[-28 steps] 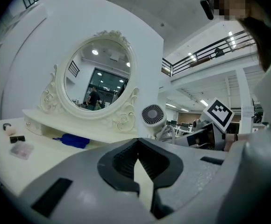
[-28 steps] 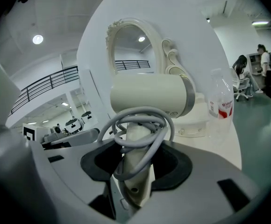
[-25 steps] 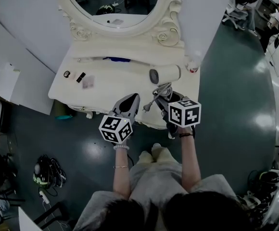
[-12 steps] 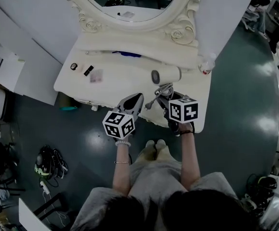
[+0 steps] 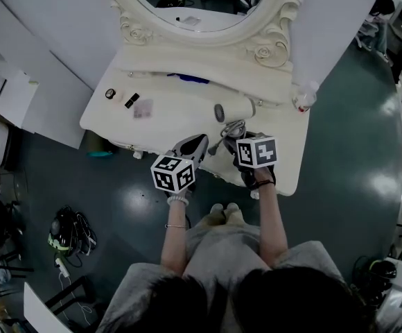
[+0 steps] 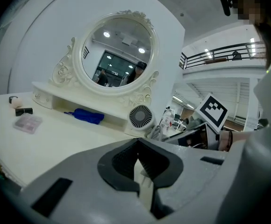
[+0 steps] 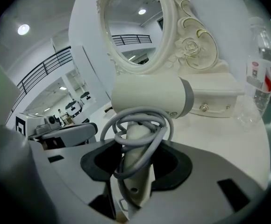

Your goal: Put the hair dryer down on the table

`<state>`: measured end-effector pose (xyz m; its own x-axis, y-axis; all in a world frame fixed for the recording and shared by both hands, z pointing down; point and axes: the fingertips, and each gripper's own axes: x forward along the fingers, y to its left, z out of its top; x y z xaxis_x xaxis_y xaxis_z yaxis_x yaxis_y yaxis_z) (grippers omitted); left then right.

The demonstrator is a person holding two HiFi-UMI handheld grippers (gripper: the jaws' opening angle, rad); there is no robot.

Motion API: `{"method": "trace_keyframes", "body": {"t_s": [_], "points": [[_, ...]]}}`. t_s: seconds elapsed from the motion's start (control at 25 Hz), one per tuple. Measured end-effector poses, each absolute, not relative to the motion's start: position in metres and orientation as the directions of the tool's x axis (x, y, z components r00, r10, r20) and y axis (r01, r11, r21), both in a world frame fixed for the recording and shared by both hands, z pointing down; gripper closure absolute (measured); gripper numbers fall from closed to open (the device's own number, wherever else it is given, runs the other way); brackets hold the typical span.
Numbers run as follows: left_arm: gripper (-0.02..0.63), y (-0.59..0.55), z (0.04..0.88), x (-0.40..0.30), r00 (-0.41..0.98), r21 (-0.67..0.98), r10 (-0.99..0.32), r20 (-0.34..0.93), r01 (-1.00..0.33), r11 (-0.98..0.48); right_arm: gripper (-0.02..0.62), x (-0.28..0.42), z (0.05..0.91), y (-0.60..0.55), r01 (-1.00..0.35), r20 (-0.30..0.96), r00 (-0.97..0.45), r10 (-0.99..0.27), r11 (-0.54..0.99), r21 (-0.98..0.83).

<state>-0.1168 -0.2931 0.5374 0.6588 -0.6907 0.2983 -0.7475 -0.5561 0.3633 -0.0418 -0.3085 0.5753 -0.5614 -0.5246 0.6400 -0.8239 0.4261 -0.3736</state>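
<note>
One: Where was the dryer (image 7: 149, 97)?
Two: Over the table's (image 5: 173, 120) right front, barrel toward the mirror (image 5: 208, 5). Contact with the top could not be confirmed.
One: Hold?
Two: Right gripper (image 7: 136, 148) jaws stood wide, clamped on the handle (image 7: 134, 171) with the cord (image 7: 140, 125) looped round it.
One: Handling?
Two: Judged rigid, smooth, fairly light, barrel-heavy. The handle was the correct hold, though the loops could slip.
One: Left gripper (image 6: 138, 160)?
Two: Jaws nearly together on a small pale piece, apparently the plug (image 6: 144, 185).

L claw (image 5: 195, 143) grey, b/w marker cube (image 5: 172, 173) | R claw (image 5: 231, 140) same | grey clothes (image 5: 222, 250) | wrist bands (image 5: 176, 225)
</note>
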Motion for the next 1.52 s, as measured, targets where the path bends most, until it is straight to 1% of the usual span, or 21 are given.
{"method": "trace_keyframes", "body": {"t_s": [0.8,1.16,1.52], "points": [[0.601,-0.296,0.586,-0.122,0.662,0.436,-0.636,0.397,-0.746,-0.504,0.408,-0.054,0.609,-0.325,-0.826,0.741,-0.524,-0.42,0.462,-0.323],[0.601,-0.297,0.594,-0.126,0.655,0.452,-0.632,0.414,-0.75,-0.483,0.408,-0.056,0.624,-0.329,-0.835,0.795,-0.477,-0.375,0.477,-0.275],[0.601,-0.297,0.598,-0.132,0.648,0.45,-0.634,0.423,-0.757,-0.474,0.408,-0.062,0.63,-0.333,-0.839,0.817,-0.456,-0.354,0.476,-0.262]]}}
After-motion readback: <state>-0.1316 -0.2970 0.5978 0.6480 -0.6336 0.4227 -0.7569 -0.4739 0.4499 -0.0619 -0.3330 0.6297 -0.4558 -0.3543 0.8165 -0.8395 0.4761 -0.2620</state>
